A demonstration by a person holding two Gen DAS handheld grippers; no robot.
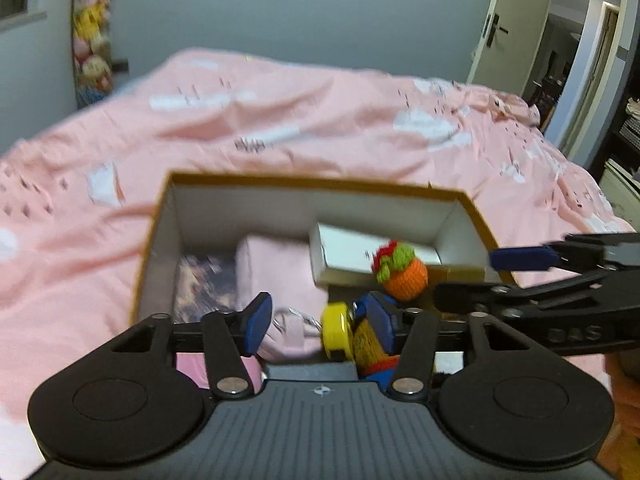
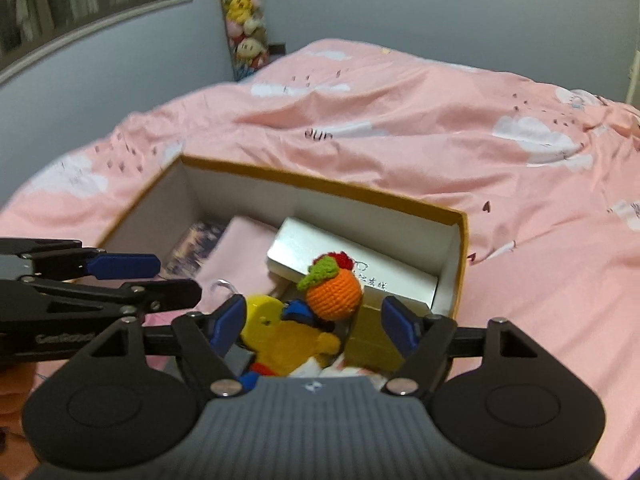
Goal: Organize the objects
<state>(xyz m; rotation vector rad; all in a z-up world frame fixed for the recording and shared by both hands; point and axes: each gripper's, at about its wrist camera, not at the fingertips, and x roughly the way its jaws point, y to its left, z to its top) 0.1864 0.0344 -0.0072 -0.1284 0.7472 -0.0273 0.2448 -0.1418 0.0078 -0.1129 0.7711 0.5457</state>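
An open cardboard box (image 1: 476, 216) with an orange-brown rim and white inner walls sits on a bed covered by a pink duvet (image 1: 320, 120) printed with white clouds. Both handheld grippers hover over the box's near edge, pointing down into it. The left gripper (image 1: 320, 322) has its blue-padded jaws spread apart with nothing pressed between them; a yellow round piece (image 1: 336, 332) and pink soft items lie in the gap below. The right gripper (image 2: 316, 324) is likewise spread wide and grips nothing; beneath its jaws lies a yellow plush toy (image 2: 292, 340) with red and blue parts. A small crocheted orange fruit (image 2: 336, 292) with a green leaf and red tuft sits just above that toy, resting against a white rectangular carton (image 2: 352, 264) that lies tilted toward the box's right side. To the left inside the box are a folded pink cloth (image 1: 272, 268) and a dark printed card (image 1: 204, 284) (its design is too blurred to read). Stuffed toys (image 2: 244, 12) hang in a column on the grey wall beyond the bed.
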